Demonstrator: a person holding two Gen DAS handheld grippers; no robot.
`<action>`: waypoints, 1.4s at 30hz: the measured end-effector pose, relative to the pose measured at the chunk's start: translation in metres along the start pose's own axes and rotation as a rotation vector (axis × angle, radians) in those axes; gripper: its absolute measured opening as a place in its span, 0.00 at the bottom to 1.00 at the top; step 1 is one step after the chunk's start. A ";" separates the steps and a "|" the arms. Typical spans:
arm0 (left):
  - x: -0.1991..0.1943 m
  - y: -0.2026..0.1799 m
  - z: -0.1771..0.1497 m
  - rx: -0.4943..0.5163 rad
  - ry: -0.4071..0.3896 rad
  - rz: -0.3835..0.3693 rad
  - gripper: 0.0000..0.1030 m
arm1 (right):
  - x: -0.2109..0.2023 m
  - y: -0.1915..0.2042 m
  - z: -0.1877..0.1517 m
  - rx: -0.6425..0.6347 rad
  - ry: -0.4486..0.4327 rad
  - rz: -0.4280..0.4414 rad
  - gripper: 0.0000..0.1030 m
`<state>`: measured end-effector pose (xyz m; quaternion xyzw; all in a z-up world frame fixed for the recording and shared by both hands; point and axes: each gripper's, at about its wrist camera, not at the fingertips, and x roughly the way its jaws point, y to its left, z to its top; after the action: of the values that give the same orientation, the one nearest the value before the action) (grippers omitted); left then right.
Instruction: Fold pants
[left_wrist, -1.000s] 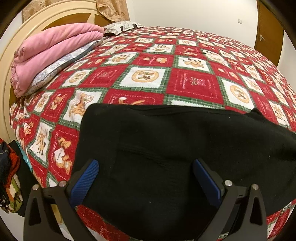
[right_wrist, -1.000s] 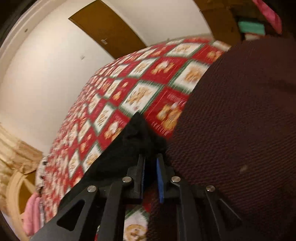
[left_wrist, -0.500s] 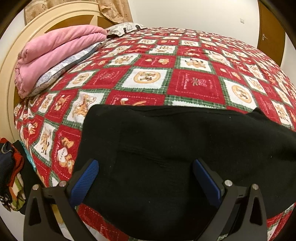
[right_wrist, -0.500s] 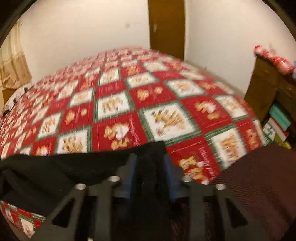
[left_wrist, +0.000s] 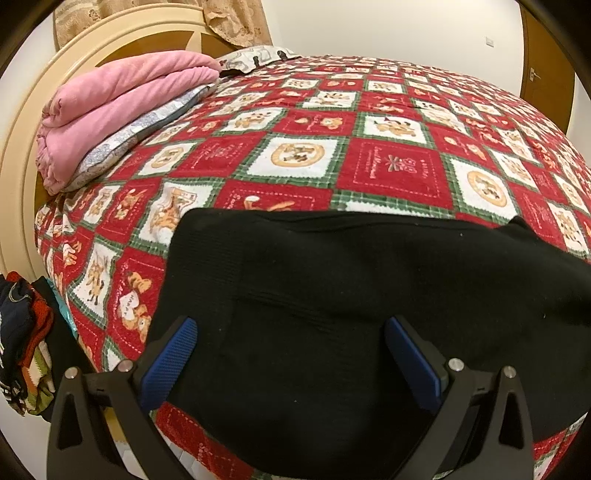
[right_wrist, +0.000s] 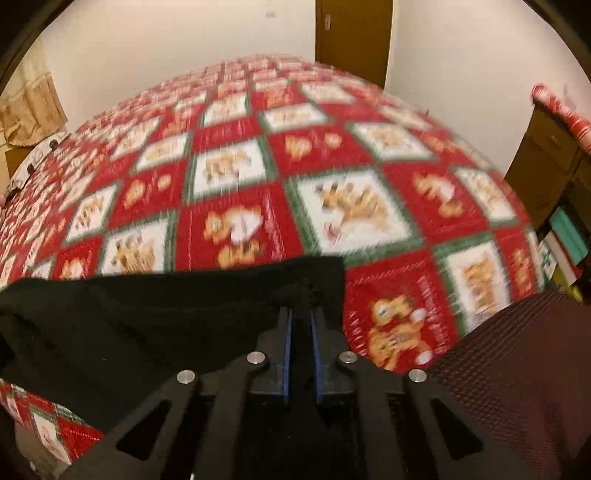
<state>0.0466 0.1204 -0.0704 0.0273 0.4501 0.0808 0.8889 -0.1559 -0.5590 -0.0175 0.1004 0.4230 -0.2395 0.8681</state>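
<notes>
Both tongs are matte black frames with triangular cut-outs and silver screw heads: left tongs (left_wrist: 290, 356) carry textured blue pads, right tongs (right_wrist: 300, 345) thin blue-edged pads.

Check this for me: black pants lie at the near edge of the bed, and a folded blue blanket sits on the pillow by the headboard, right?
One detail is off. The folded blanket is pink, not blue, as the left wrist view shows. It does sit on the pillow by the headboard, and the black pants lie at the near edge of the bed.
</notes>
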 end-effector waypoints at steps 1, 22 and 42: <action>0.000 0.000 0.000 0.002 0.001 0.000 1.00 | -0.008 -0.004 0.003 0.027 -0.036 0.012 0.07; 0.000 0.002 -0.002 -0.002 -0.017 -0.012 1.00 | -0.046 -0.018 0.011 0.174 -0.174 -0.218 0.38; -0.093 -0.113 -0.052 0.290 0.030 -0.534 1.00 | -0.021 0.230 -0.104 0.342 0.176 0.927 0.38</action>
<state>-0.0357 -0.0080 -0.0408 0.0334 0.4612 -0.2207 0.8588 -0.1232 -0.3142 -0.0719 0.4383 0.3601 0.1146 0.8155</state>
